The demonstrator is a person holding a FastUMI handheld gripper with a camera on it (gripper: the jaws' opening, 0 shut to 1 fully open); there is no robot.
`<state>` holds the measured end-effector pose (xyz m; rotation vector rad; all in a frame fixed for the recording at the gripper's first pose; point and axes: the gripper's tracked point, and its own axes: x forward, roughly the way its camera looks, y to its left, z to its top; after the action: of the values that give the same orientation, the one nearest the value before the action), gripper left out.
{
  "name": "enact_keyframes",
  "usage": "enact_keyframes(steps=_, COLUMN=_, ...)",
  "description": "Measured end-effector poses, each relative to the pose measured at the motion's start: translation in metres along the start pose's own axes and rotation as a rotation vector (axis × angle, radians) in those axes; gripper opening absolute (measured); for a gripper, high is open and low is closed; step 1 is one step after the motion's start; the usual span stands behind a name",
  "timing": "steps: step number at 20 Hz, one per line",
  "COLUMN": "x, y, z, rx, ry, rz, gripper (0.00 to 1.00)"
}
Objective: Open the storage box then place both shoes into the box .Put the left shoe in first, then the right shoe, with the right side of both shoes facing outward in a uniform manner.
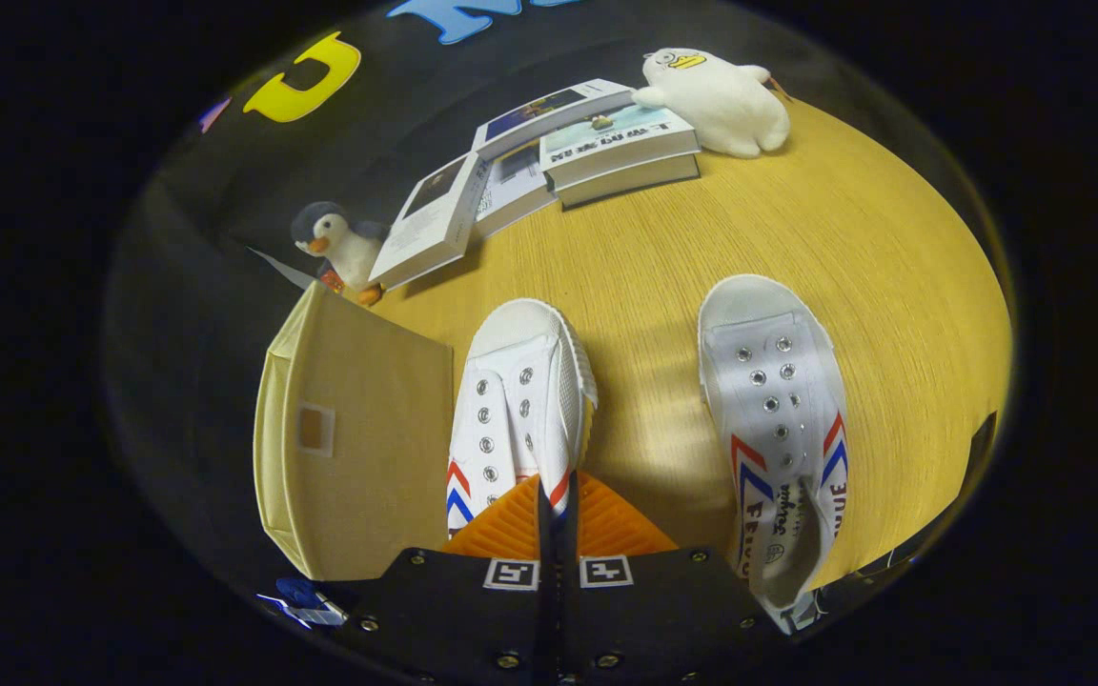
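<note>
My gripper [559, 519] is shut on the side wall of a white canvas shoe [516, 400] with red and blue stripes. A thin edge of that shoe shows between the fingertips, and its toe points away from me. This shoe hangs right next to the beige fabric storage box [358, 448], whose flat panel with a small square patch faces me. I cannot tell whether that panel is an open lid. The second white shoe [778, 419] lies flat on the wooden table [892, 286] to the right of the fingers, toe pointing away.
Beyond the shoes lie several books [559, 152], some stacked, some spread open. A white plush duck [721, 100] sits by the books at the far side. A penguin plush [339, 248] stands behind the box. The table's edge runs close on the right.
</note>
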<state>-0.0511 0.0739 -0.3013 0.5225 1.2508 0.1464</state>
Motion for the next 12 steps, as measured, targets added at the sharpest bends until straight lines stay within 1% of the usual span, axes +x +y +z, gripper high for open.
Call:
enact_keyframes(steps=7, x=-0.036, y=0.064, z=0.028, rx=-0.035, ry=-0.058, rz=0.074, gripper=0.01)
enact_keyframes(steps=12, x=-0.045, y=0.107, z=0.038, rx=-0.078, ry=-0.083, rz=0.103, gripper=0.01)
